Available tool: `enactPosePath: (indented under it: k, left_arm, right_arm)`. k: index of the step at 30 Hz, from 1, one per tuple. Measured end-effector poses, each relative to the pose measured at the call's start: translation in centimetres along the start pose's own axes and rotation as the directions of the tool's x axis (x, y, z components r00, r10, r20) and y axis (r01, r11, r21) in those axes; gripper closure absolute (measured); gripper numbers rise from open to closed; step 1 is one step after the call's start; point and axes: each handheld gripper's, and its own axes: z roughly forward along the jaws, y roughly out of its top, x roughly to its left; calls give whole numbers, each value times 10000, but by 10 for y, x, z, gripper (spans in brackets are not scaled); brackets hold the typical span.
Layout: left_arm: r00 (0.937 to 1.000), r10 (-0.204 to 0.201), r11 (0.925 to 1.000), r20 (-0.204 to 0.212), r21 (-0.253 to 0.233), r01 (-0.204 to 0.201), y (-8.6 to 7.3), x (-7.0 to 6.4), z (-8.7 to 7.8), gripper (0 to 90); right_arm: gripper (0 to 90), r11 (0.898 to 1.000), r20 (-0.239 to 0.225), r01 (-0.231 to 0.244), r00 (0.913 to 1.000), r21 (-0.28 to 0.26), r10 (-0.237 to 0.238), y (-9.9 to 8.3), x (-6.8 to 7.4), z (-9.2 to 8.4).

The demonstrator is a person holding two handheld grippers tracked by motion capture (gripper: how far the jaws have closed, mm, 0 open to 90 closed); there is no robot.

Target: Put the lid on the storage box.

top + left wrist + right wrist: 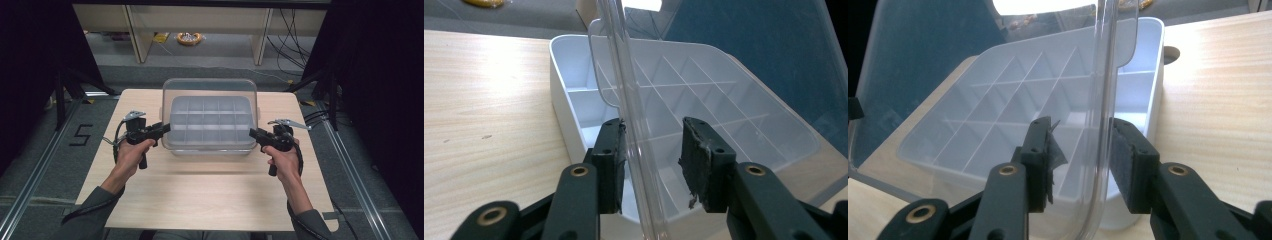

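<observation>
Wooden table (210,195); my left gripper (654,165) and right gripper (1080,165) nearly closed, pinching clear lid (210,87) edges between pads; light, slippery, flexes; tray (210,125) beyond.

A white box (210,125) with a grid of small compartments sits at the middle of the desk. Its clear lid (210,90) is lifted from the front edge and stands tilted above it.

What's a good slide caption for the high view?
Both grippers, left and right, lift the clear lid over the white divided box.
</observation>
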Motion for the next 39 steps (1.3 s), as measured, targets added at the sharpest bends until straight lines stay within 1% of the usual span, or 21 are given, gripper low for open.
enactPosePath:
  k: [1,2,4,5,10,12,14,16,17,19,21,29,30,31,32,33,34,35,36,38,39]
  left_arm:
    - [9999,-87,9999,-57,71,87,2,2,5,610]
    - [9999,-91,9999,-53,67,91,2,3,8,610]
    - [9999,-125,9999,-86,80,126,3,4,14,609]
    - [9998,-121,9998,-129,140,123,4,4,17,609]
    - [9997,-149,9997,-214,207,153,6,5,25,605]
    - [9994,-187,9996,-290,219,194,7,6,30,604]
    - [9993,-230,9993,-297,296,238,9,7,32,601]
    - [9991,-259,9993,-337,259,268,9,7,34,601]
    - [9989,-290,9992,-359,267,299,10,9,35,601]
    - [9987,-296,9992,-405,262,306,11,10,37,600]
    - [9986,-314,9990,-432,307,327,11,11,38,600]
    - [9974,-583,9972,-422,452,602,7,17,46,595]
    - [9972,-603,9968,-431,499,625,7,17,46,593]
    - [9971,-658,9966,-392,477,676,5,18,47,592]
    - [9971,-658,9966,-392,477,676,5,18,47,591]
    - [9969,-701,9962,-371,486,718,5,18,48,590]
    - [9968,-708,9961,-364,511,726,4,18,48,589]
    - [9968,-717,9958,-364,547,736,4,18,48,589]
    - [9962,-758,9953,-431,570,782,3,17,49,586]
    - [9960,-775,9951,-455,584,801,3,17,50,581]
    - [9960,-783,9949,-422,608,808,2,18,51,577]
  right_arm:
    - [634,9993,74,-333,9994,139,332,3,2,3]
    - [634,10000,118,43,9999,18,-43,4,-1,6]
    - [634,9991,236,-396,9990,151,392,6,1,9]
    - [634,9999,313,138,9994,27,-138,7,-5,12]
    - [629,9979,360,-619,9975,193,612,8,-7,18]
    - [627,9999,475,-136,9988,92,132,8,-13,22]
    - [626,9984,558,-530,9971,173,519,7,-11,24]
    - [625,9983,450,-574,9974,117,568,8,-11,25]
    - [624,9994,437,-325,9985,129,319,8,-14,28]
    - [623,9976,554,-667,9963,206,655,7,-11,30]
    - [622,9995,630,-247,9977,173,235,8,-15,32]
    - [620,9989,654,-375,9972,280,356,8,-14,35]
    - [619,9975,753,-629,9953,317,603,8,-12,36]
    - [619,9990,724,-330,9969,284,309,8,-15,37]
    - [618,9966,687,-750,9950,330,726,7,-12,37]
    - [617,9790,780,-1887,9801,776,1828,8,-4,34]
    - [617,9943,613,-988,9935,393,963,7,-11,36]
    - [617,9943,613,-988,9935,393,963,7,-11,36]
    - [615,9880,709,-1471,9871,476,1435,8,-9,37]
    - [613,9875,807,-1506,9859,463,1466,8,-9,37]
    - [612,9792,827,-1901,9794,706,1841,9,-6,36]
